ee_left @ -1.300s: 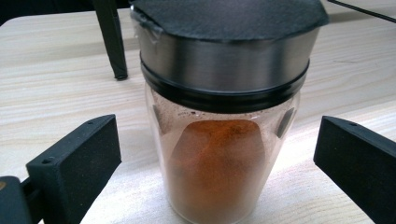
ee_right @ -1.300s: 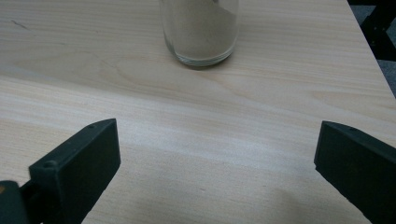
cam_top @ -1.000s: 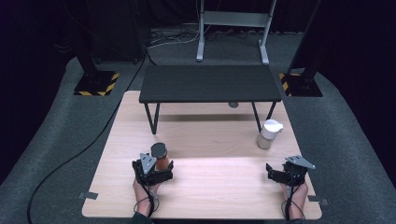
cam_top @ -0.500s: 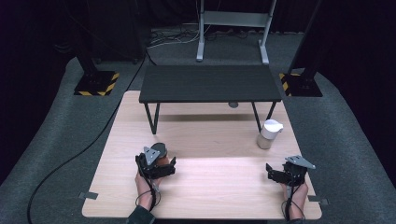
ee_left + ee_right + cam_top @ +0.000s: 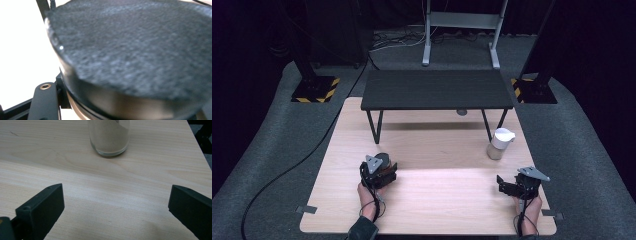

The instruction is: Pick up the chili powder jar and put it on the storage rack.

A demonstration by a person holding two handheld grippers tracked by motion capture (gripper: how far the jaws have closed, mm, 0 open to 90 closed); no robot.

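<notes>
One jar (image 5: 382, 161), upright a second ago, now tips back in the left tool (image 5: 379, 171), which grips it; lifting seems underway. Right tool (image 5: 512, 186) rests wide open, short of the white-capped jar (image 5: 499, 143) on the bench (image 5: 447, 200).

Lab: dark curtains, hazard-taped rig bases (image 5: 314, 90)

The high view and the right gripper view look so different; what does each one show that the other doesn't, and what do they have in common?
High view alone: the left gripper clamped on a dark-lidded jar, the small black table standing on the far part of the wooden table, the grey carpet, and the jar's white lid.

Right gripper view alone: close detail of the glass jar holding pale powder, and the wide gap between the two black jaws.

Both: the right gripper, that jar and the wood beneath.
</notes>
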